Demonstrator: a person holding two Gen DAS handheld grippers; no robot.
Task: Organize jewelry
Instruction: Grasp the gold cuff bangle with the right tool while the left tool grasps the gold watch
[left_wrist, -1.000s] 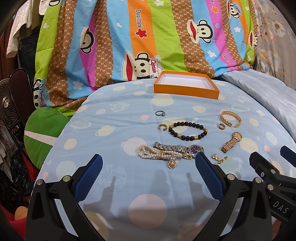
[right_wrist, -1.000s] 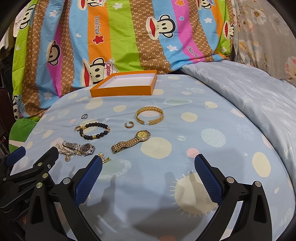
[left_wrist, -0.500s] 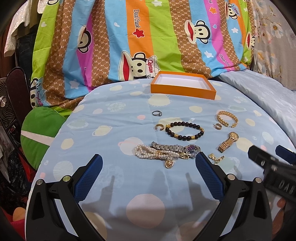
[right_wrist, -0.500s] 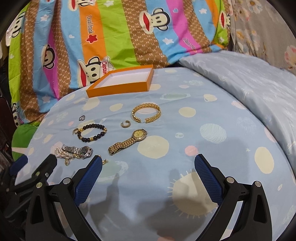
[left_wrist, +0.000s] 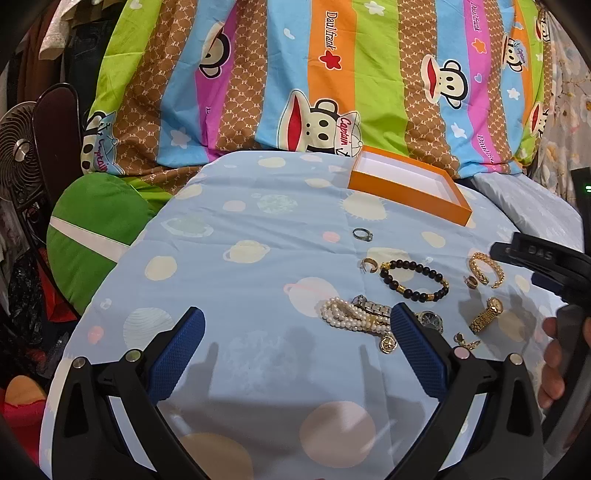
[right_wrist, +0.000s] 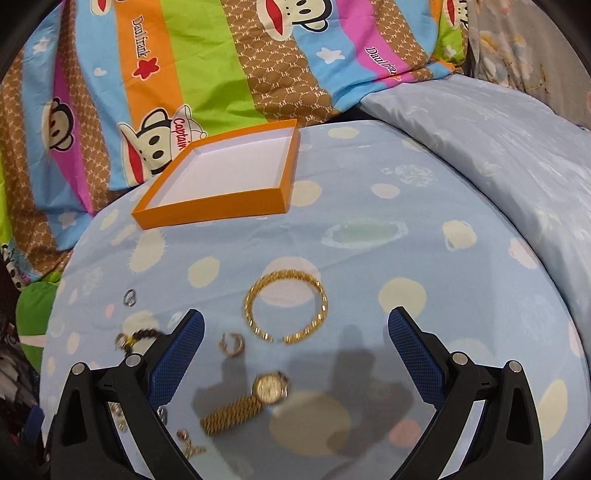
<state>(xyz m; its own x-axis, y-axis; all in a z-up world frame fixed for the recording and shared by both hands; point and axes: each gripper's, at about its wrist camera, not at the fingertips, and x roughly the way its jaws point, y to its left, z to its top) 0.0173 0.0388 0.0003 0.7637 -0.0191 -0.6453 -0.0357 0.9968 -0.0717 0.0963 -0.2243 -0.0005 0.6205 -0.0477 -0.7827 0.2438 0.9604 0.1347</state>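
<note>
Jewelry lies scattered on a light blue planet-print sheet (left_wrist: 258, 288). My left gripper (left_wrist: 297, 349) is open and empty, with a pearl bracelet (left_wrist: 351, 317) and a silver watch (left_wrist: 428, 320) just past its right finger. Farther off lie a black bead bracelet (left_wrist: 415, 278), a silver ring (left_wrist: 362, 234), a gold watch (left_wrist: 485, 319) and a gold chain bracelet (left_wrist: 487, 268). An open orange box (left_wrist: 410, 186) with a white inside sits at the back. My right gripper (right_wrist: 295, 349) is open above the gold chain bracelet (right_wrist: 286, 310), the gold watch (right_wrist: 243, 402) and a small gold ring (right_wrist: 232, 343).
A striped monkey-print quilt (left_wrist: 332, 74) rises behind the orange box (right_wrist: 221, 177). A green cushion (left_wrist: 96, 229) and a fan (left_wrist: 18, 155) stand at the left. The other gripper and a hand (left_wrist: 554, 354) enter the left wrist view at the right. Pale blue bedding (right_wrist: 498, 155) lies at right.
My right gripper has moved forward and down toward the gold bracelet and gold watch, now between its fingers. The left gripper has swung left, so the jewelry sits further right in its view.
</note>
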